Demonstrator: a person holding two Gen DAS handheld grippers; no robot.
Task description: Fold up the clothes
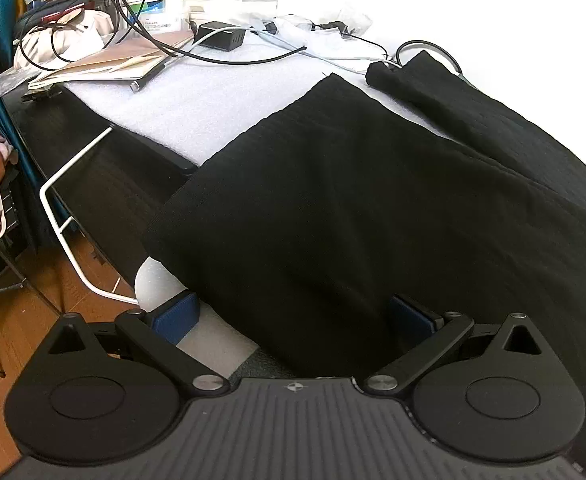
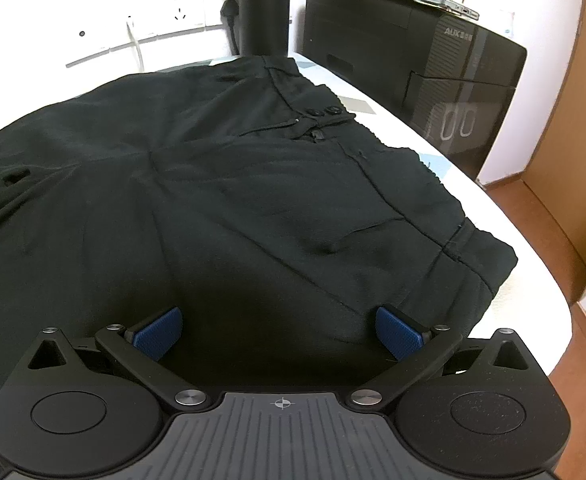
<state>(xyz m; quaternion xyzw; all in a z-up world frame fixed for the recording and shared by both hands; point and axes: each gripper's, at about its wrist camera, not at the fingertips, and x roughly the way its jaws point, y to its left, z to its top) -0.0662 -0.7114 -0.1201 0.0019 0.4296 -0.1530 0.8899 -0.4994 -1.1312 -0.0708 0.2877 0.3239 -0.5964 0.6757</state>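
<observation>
A white foam-padded table (image 1: 181, 108) carries a pair of black trousers (image 1: 353, 200) spread nearly flat along it. The right wrist view looks over the waist end: waistband (image 2: 405, 184) running toward the table's right edge, two buttons (image 2: 325, 111) and the fly zip just below them. The left wrist view looks over the leg end, where one trouser leg (image 1: 293, 184) overhangs the near table edge and the other leg (image 1: 453, 108) lies beyond it, its hem bunched near the cables (image 1: 141, 28) and the black charger (image 1: 221, 36) at the back.

The left gripper (image 1: 293, 320) sits low at the near edge of the leg, its blue pads (image 1: 177, 316) spread wide with cloth lying between them but not pinched. The right gripper (image 2: 279, 332) likewise has its blue pads (image 2: 157, 334) wide apart, over the cloth below the waistband; whether they touch it I cannot tell.

The step in hand looks like taking hold for a first lengthwise fold. To do it well, each gripper should probably bite both layers at the near edge, close firmly, then lift together and carry the near leg over the far one, keeping the cloth taut between them so seams line up. The far hem wants smoothing, clear of the cables.
</observation>
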